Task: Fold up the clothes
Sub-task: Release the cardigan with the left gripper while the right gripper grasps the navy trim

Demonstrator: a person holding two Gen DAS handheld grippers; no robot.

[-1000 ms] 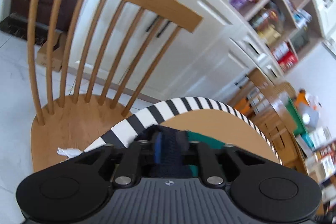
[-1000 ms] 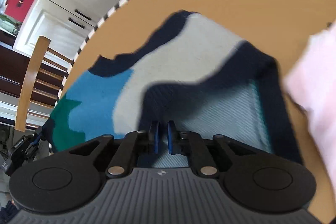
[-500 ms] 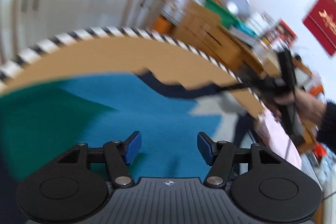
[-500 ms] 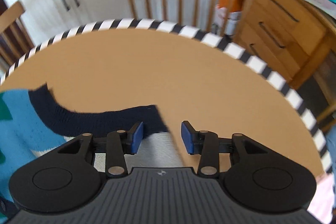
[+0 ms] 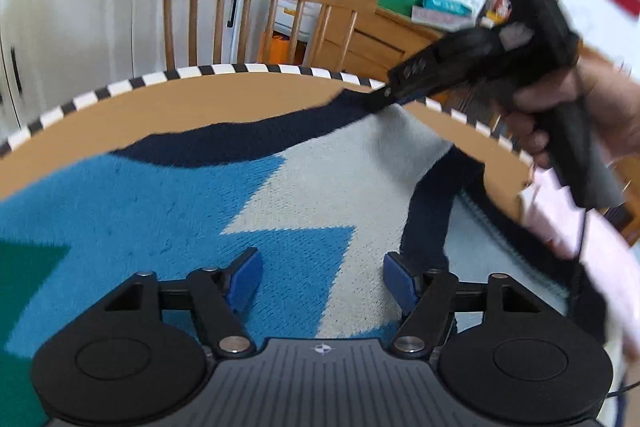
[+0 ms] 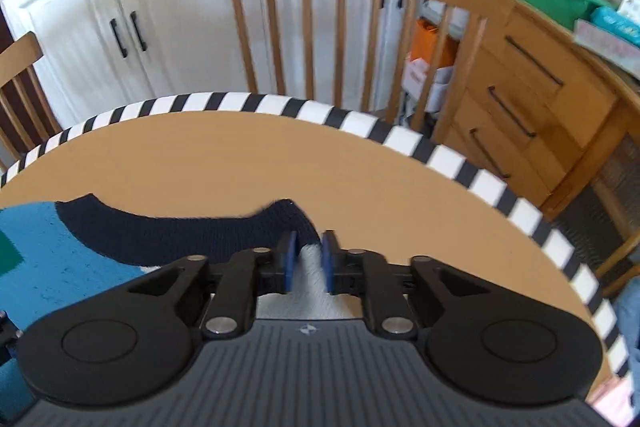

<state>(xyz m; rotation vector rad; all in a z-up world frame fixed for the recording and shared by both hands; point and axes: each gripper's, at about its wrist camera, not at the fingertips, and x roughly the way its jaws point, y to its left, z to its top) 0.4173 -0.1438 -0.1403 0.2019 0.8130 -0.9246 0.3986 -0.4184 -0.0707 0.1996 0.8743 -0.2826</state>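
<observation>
Pinching the navy edge of the sweater (image 6: 100, 251) at lower centre, the right gripper (image 6: 306, 259) was clenched on it, while the left gripper (image 5: 320, 285) hovered released above its blue patch on the table (image 5: 240, 99)

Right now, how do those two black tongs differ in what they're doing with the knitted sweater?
The left tongs stand wide open, blue pads apart, over the sweater and gripping nothing; the right tongs are nearly closed, pinching the sweater's navy edge. The left tongs sit above the blue middle of the sweater; the right tongs work at its far corner, lifting it off the table. Both are black with blue pads.
</observation>
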